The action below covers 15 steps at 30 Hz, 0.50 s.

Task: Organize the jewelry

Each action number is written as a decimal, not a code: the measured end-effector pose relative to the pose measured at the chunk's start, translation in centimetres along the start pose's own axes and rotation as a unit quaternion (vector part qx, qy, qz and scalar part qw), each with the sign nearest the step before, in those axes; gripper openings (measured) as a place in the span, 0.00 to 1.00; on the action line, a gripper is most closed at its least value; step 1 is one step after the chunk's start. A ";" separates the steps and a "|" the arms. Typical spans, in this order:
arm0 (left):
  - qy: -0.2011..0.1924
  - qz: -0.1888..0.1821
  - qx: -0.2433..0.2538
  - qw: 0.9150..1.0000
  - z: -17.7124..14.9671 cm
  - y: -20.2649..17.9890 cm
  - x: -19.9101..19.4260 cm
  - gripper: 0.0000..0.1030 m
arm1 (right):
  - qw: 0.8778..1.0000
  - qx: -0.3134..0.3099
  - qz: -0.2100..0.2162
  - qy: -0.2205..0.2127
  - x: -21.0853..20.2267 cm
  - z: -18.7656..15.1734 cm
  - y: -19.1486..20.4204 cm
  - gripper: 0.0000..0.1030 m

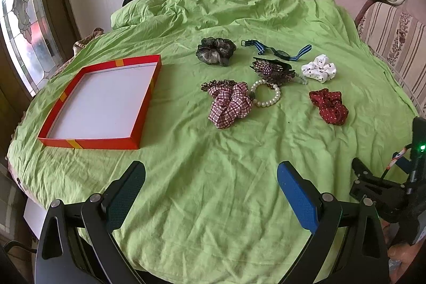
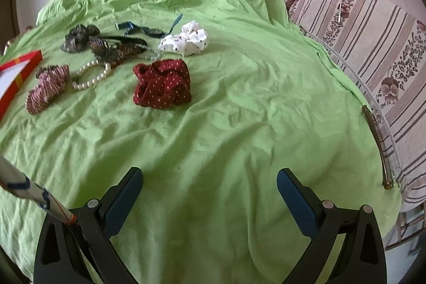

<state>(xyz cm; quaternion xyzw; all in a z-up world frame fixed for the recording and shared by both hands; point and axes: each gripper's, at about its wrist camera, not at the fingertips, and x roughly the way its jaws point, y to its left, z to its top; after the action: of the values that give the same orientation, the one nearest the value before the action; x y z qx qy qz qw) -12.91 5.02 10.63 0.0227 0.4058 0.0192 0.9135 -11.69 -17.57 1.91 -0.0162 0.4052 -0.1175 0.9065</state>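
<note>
Holding both tools low over the green sheet (image 1: 213,190), nothing gripped. Left tool (image 1: 210,177) has its fingers spread wide apart; right tool (image 2: 209,181) likewise, only bare sheet between the pads.

Nearest to the right tool: dark red dotted scrunchie (image 2: 162,83), ahead and slightly left. My pick for first grab. Beyond it, white dotted scrunchie (image 2: 186,41).

From the left tool: plaid scrunchie (image 1: 230,104) straight ahead, pearl bracelet (image 1: 267,96) touching its right side, beaded hair clip (image 1: 274,69) just behind and overlapping the pearls. Farther back, dark gauzy scrunchie (image 1: 216,51) and a blue striped strap (image 1: 277,49).

Red tray (image 1: 145,108) sits ahead-left of the left tool, empty, so I judge nothing is sorted yet.

Plan for doing it well: take the isolated pieces first. Come down over the red scrunchie, pinch the fabric bulk, not the sheet, since wrinkles will snag. Leave the pearl/clip/plaid cluster for later; lifting one likely drags its neighbours. Pearls look slippery, so grip across the strand.
</note>
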 end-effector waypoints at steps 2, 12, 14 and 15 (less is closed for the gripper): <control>0.006 -0.003 -0.001 1.000 -0.1 0.2 0.2 0.96 | 1.000 0.009 0.008 -0.019 -0.3 0.0 -0.4 0.99; 0.047 -0.008 -0.035 0.998 0.8 5.2 2.7 0.96 | 0.995 0.043 0.089 0.014 0.9 0.8 -1.7 0.90; 0.061 -0.017 -0.043 0.997 1.2 6.1 3.4 0.96 | 0.992 0.047 0.107 0.034 1.6 1.2 -1.8 0.84; 0.065 -0.021 -0.045 0.997 1.3 6.2 3.6 0.96 | 0.992 0.048 0.113 0.038 1.8 1.4 -1.9 0.82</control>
<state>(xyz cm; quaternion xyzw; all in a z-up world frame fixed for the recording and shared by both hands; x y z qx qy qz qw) -9.65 11.32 9.20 -0.0282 0.4637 0.0193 0.8853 -9.86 -19.89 1.73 0.0780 0.4322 -0.0339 0.8978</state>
